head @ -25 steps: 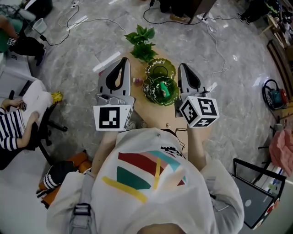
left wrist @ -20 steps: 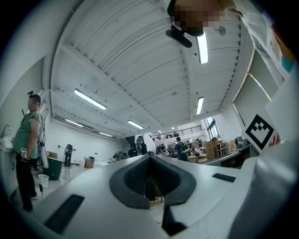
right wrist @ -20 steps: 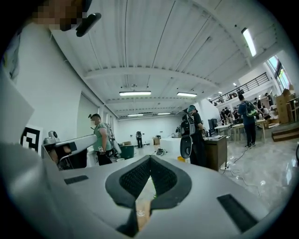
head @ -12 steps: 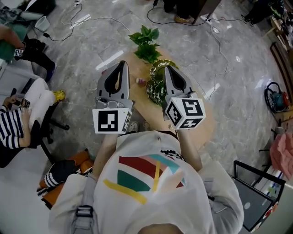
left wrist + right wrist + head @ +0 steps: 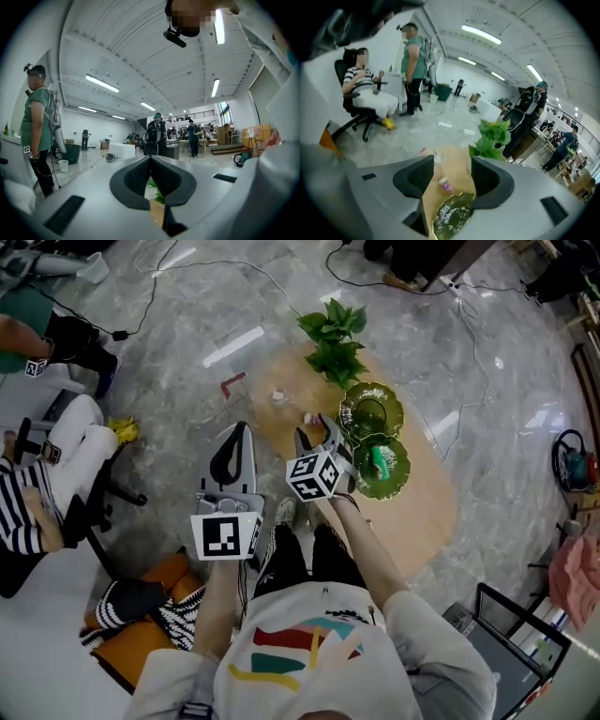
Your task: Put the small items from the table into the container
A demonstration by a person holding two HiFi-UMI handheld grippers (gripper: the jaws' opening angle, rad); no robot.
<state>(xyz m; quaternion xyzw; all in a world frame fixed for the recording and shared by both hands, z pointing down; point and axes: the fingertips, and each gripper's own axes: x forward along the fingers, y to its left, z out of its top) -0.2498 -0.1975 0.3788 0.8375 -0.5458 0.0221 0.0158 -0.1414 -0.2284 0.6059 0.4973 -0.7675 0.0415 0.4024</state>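
**Pink item on bare wood as right claw (image 5: pixel 317 432) opens above small pink item (image 5: pixel 310 417)**

Wooden counter (image 5: pixel 422 512) carries a leafy plant (image 5: pixel 335 338), a green glass dish (image 5: pixel 370 412) and a second green dish (image 5: pixel 398 479) holding a teal item (image 5: pixel 378 460). The small pink item lies on bare wood just beside the dishes. It shows between the right claw's opening jaws, ungripped. The left claw (image 5: pixel 234 432), jaws closed together and empty, hangs beside the counter's edge.

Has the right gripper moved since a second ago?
Yes. Right gripper, jaws opening, gripping nothing, crossed from right of the green dishes to their left.
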